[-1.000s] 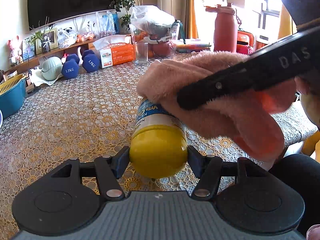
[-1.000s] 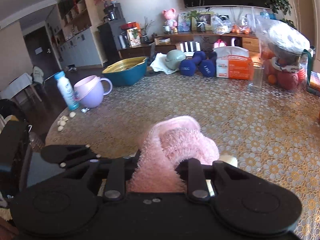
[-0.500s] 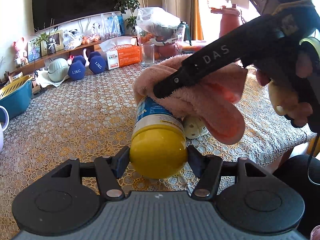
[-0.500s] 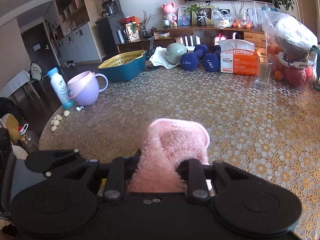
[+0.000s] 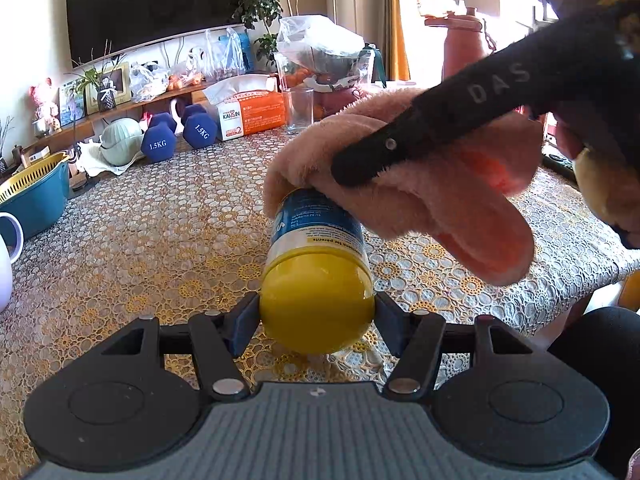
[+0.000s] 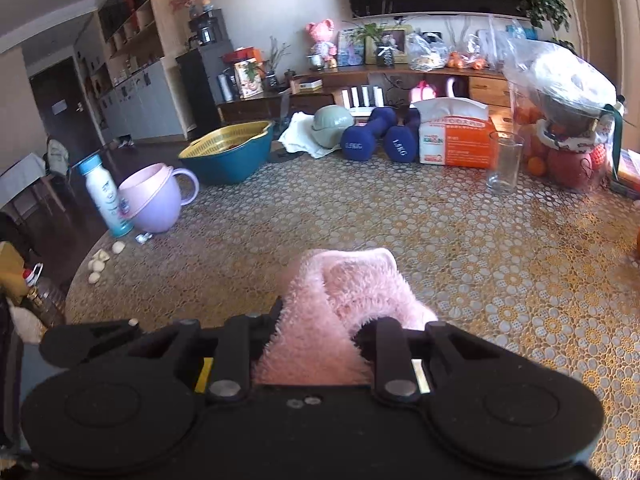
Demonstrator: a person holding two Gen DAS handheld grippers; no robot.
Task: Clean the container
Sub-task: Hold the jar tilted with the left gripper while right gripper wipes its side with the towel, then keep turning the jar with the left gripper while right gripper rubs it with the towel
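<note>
My left gripper [image 5: 316,312] is shut on a container [image 5: 316,272] with a yellow cap and a blue and white label, held lying forward above the table. A fluffy pink cloth [image 5: 404,184] drapes over the container's far end, pinched by my right gripper [image 5: 348,172], which comes in from the upper right. In the right wrist view the right gripper [image 6: 324,320] is shut on the same pink cloth [image 6: 344,304], which hides the container below it.
A lace-covered table [image 5: 140,248] holds a clear glass [image 6: 504,162], an orange tissue box [image 6: 456,136], two blue dumbbells [image 6: 380,136], a teal and yellow basket [image 6: 228,154], a lilac cup [image 6: 154,196] and a white bottle [image 6: 102,196]. Bagged items [image 6: 564,120] stand at the back right.
The right gripper and cloth have slid back and forth over the container's far end. The container stays clamped in the left gripper.
</note>
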